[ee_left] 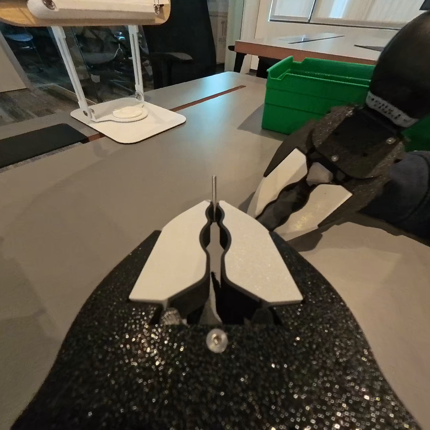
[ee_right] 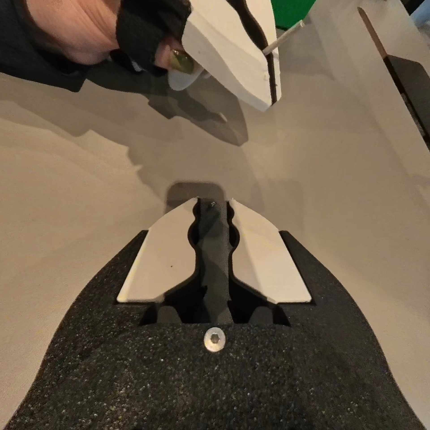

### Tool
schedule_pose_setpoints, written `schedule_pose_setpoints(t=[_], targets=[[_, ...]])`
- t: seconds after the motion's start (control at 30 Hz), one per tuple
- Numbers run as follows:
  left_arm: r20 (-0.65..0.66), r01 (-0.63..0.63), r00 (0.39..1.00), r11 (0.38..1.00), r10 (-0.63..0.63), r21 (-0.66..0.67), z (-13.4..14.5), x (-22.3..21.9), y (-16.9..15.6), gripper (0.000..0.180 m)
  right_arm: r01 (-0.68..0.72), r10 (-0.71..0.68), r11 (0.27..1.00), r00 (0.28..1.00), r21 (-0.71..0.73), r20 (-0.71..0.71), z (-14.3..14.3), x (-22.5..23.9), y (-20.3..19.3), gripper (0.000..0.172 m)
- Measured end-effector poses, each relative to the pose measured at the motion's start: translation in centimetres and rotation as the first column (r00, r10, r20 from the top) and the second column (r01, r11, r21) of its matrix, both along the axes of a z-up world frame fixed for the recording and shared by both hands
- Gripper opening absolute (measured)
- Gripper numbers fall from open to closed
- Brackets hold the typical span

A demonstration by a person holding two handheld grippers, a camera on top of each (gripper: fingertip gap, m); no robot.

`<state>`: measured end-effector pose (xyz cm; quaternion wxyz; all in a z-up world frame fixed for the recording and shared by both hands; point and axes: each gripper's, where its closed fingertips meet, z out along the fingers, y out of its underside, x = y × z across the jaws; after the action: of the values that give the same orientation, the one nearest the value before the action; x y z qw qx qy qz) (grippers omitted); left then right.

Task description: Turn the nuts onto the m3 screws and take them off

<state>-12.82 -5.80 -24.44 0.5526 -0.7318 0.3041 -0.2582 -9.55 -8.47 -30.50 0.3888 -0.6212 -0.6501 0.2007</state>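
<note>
Your left gripper is pinched tight on the m3 screw, which sticks out bare with no nut threaded on. Your right gripper hangs apart over the table, straddling a tiny nut, so threading hasn't started.

Both grippers look the same: a black speckled, glittery body with a silver hex screw in the middle, and off-white fingers with wavy black inner edges. The person's hand wears a black fingerless glove over a dark sleeve.
</note>
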Motion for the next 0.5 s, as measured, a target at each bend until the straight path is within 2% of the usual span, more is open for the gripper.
schedule_pose_setpoints(t=[0.5], targets=[[0.007,0.006,1.000,1.000,-0.006,-0.006,0.02,0.04,-0.02,0.001,-0.018,0.018,0.999,1.000,-0.046,0.009,-0.16,0.35,-0.56,0.009]])
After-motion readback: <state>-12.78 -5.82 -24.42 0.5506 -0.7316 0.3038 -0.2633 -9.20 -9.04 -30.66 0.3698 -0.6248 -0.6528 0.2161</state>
